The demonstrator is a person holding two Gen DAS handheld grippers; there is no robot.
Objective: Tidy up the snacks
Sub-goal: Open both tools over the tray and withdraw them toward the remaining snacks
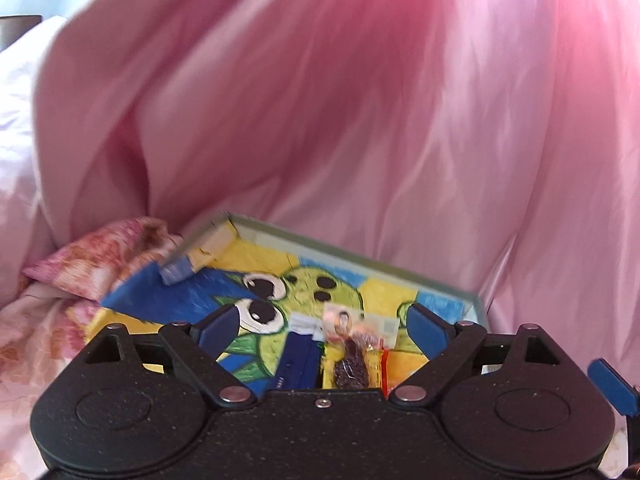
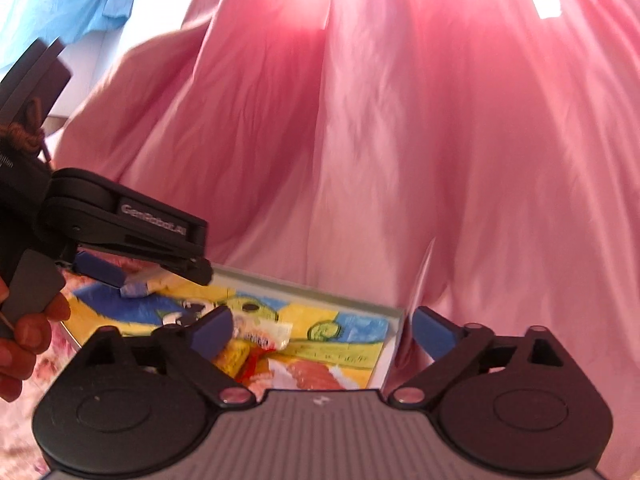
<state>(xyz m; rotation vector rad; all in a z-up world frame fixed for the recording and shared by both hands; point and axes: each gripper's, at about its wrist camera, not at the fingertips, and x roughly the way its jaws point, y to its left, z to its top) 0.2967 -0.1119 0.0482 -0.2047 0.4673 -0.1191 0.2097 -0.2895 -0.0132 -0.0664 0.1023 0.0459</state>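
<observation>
A shallow box [image 1: 360, 258] with a pale green rim and a painted green cartoon figure on its floor lies on bedding. Inside it I see a dark blue packet [image 1: 296, 360], a clear packet of dark brown snack [image 1: 352, 360] with a photo label, and yellow and orange wrappers [image 1: 390, 368]. My left gripper [image 1: 323, 330] hovers open over these packets, its pads touching none. The right wrist view shows my right gripper [image 2: 323, 334] open above the same box [image 2: 394, 320], over a yellow packet [image 2: 234, 356], a white wrapper [image 2: 264, 334] and a pink packet [image 2: 308, 374].
Pink satin fabric [image 1: 360, 100] hangs close behind the box. Floral bedding [image 1: 92, 252] lies to its left. A small grey-blue block [image 1: 176, 270] sits in the box's far left corner. A hand [image 2: 28, 332] holds the left gripper's handle at the left of the right wrist view.
</observation>
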